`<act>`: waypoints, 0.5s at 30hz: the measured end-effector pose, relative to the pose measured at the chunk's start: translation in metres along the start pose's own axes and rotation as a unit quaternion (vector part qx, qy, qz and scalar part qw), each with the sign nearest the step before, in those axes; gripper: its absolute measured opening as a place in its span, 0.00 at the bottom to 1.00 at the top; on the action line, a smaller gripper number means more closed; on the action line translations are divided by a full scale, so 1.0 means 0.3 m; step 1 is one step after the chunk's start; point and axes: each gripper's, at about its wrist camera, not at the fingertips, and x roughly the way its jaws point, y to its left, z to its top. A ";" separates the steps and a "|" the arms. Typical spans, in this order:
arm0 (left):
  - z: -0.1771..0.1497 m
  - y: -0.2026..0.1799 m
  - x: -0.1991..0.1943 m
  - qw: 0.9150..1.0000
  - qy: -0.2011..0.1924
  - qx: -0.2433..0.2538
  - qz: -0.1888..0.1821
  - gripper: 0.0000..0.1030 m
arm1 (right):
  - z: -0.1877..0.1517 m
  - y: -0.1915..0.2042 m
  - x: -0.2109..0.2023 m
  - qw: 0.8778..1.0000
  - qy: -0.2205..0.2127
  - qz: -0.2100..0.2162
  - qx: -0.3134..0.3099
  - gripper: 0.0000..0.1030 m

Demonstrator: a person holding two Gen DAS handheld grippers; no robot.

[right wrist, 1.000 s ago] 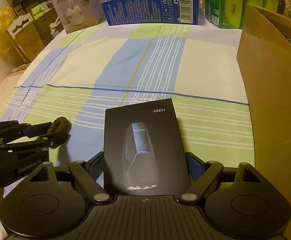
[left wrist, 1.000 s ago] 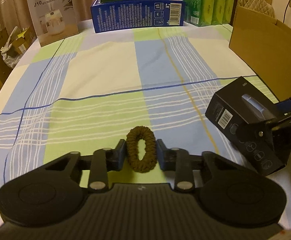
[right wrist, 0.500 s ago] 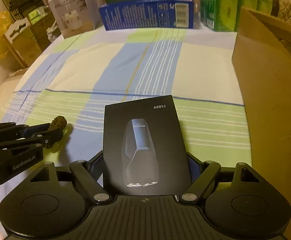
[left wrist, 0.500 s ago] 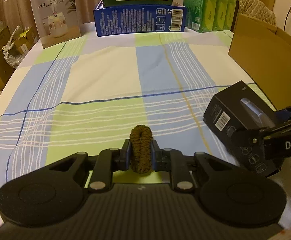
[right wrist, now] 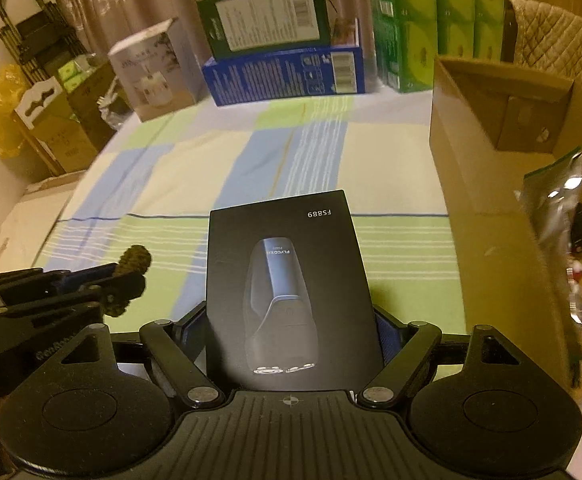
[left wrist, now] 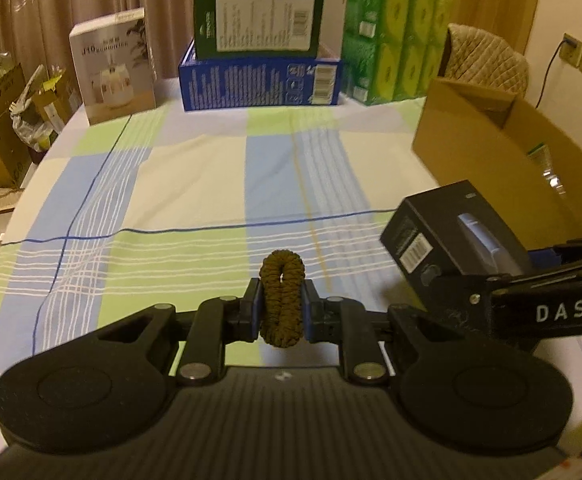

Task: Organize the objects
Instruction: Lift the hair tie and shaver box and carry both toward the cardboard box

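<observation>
— Pinching anything, the left gripper [left wrist: 281,312]?
— Yes, the brown hair tie [left wrist: 282,298], squeezed flat above the checked cloth [left wrist: 171,184].
— And the right gripper [right wrist: 291,344]?
— Clamped on the black shaver box [right wrist: 287,276], beside the cardboard box [right wrist: 487,168].

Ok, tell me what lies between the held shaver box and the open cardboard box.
Nothing: in the right wrist view only bare checked cloth shows between the black shaver box and the cardboard box.

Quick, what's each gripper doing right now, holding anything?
Left gripper: shut on the brown hair tie.
Right gripper: shut on the black shaver box.
</observation>
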 end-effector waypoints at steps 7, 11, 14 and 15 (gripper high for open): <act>-0.018 -0.064 -0.149 1.000 -0.008 -0.014 0.001 0.16 | -0.014 0.028 -0.159 1.000 -0.019 0.005 -0.002 0.75; -0.041 -0.104 -0.223 1.000 -0.006 -0.017 0.001 0.15 | -0.029 0.031 -0.239 1.000 -0.030 0.006 -0.002 0.75; -0.050 -0.131 -0.267 1.000 -0.006 -0.019 -0.002 0.15 | -0.039 0.025 -0.294 0.999 -0.039 0.006 -0.001 0.75; -0.052 -0.143 -0.283 1.000 -0.006 -0.017 -0.001 0.16 | -0.041 0.020 -0.308 0.999 -0.042 0.006 0.000 0.75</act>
